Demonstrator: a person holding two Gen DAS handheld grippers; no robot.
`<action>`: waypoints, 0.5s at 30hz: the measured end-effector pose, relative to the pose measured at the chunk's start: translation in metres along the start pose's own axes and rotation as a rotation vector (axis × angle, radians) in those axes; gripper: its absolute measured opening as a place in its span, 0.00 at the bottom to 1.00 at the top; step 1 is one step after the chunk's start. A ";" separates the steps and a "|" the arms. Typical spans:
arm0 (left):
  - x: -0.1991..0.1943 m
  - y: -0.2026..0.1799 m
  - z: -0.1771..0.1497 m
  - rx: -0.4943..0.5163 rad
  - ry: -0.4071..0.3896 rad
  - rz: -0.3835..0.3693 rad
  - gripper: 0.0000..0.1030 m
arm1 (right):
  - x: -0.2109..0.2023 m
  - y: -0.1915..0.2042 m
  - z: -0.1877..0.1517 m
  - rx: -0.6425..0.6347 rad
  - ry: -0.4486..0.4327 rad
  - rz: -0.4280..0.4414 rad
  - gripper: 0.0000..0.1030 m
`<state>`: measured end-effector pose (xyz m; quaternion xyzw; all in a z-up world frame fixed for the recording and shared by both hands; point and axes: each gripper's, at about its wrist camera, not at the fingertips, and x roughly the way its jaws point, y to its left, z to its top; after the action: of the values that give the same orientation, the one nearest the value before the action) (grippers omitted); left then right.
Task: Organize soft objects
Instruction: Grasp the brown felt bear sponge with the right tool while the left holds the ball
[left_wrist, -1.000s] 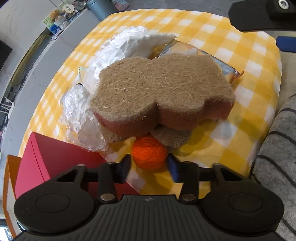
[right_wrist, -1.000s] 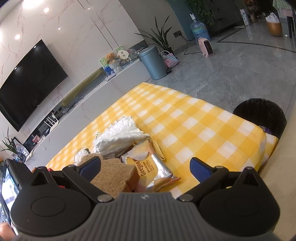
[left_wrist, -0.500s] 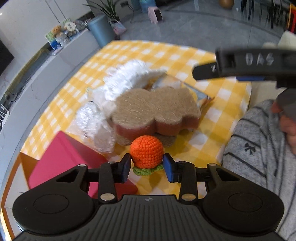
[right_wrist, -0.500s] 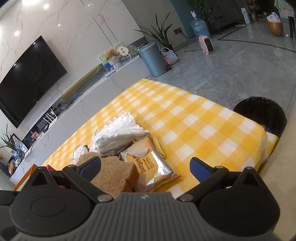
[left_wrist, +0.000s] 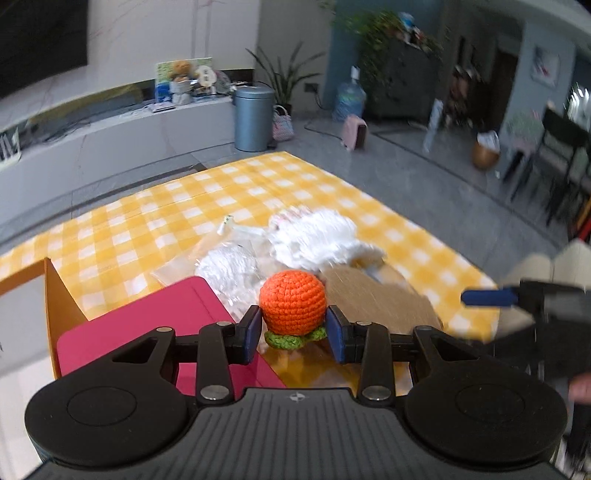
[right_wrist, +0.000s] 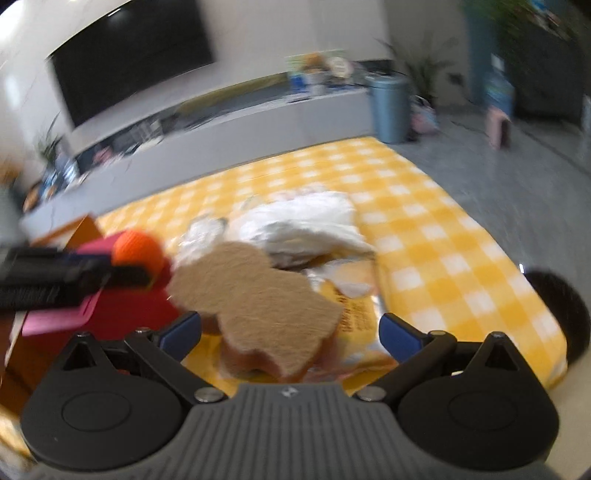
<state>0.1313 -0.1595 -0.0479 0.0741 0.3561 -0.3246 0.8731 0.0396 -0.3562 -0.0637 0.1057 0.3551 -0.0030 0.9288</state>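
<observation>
Left tool (left_wrist: 291, 330): we have it clenched on the orange crocheted ball with a green leaf base (left_wrist: 292, 300), blue pads pressing its two sides. The ball is lifted clear of the yellow-and-white checked tabletop (left_wrist: 184, 206), hanging over the near edge, just beside the magenta-lidded box with orange sides (left_wrist: 140, 314) that sits at the near left corner. In the right wrist view the ball (right_wrist: 138, 248) shows as a blurred orange spot above that box (right_wrist: 122, 314).

Right tool (right_wrist: 290, 332): released, fingers spread wide with nothing between the pads. We hold it low over the near edge, right above the tan fibrous cloud-shaped scrub sponge with a reddish underside (right_wrist: 255, 295). From the left wrist view only one blue fingertip of it (left_wrist: 487, 297) pokes in from the right.

The pile sits mid-tabletop toward the near edge:
- sponge on top of a crinkled foil snack packet with yellow print (right_wrist: 354, 314);
- white frilly cloth bundle (left_wrist: 317, 236) behind the sponge, touching it;
- clear plastic bag holding something white (left_wrist: 229, 266) to the left of the cloth, against the box.

Far half of the tabletop is only cloth. Both views are motion-blurred, so fine detail is uncertain.
</observation>
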 end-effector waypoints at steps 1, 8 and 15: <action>0.000 0.003 0.000 -0.010 -0.007 0.001 0.41 | 0.002 0.005 0.001 -0.030 0.011 0.016 0.97; -0.016 0.010 -0.007 -0.032 -0.021 -0.004 0.41 | 0.031 0.028 0.010 -0.195 0.125 -0.017 0.97; -0.034 0.006 -0.008 -0.035 -0.042 0.008 0.41 | 0.049 0.027 0.013 -0.202 0.157 -0.084 0.95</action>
<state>0.1120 -0.1341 -0.0317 0.0533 0.3431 -0.3161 0.8829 0.0873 -0.3293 -0.0811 -0.0032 0.4294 0.0021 0.9031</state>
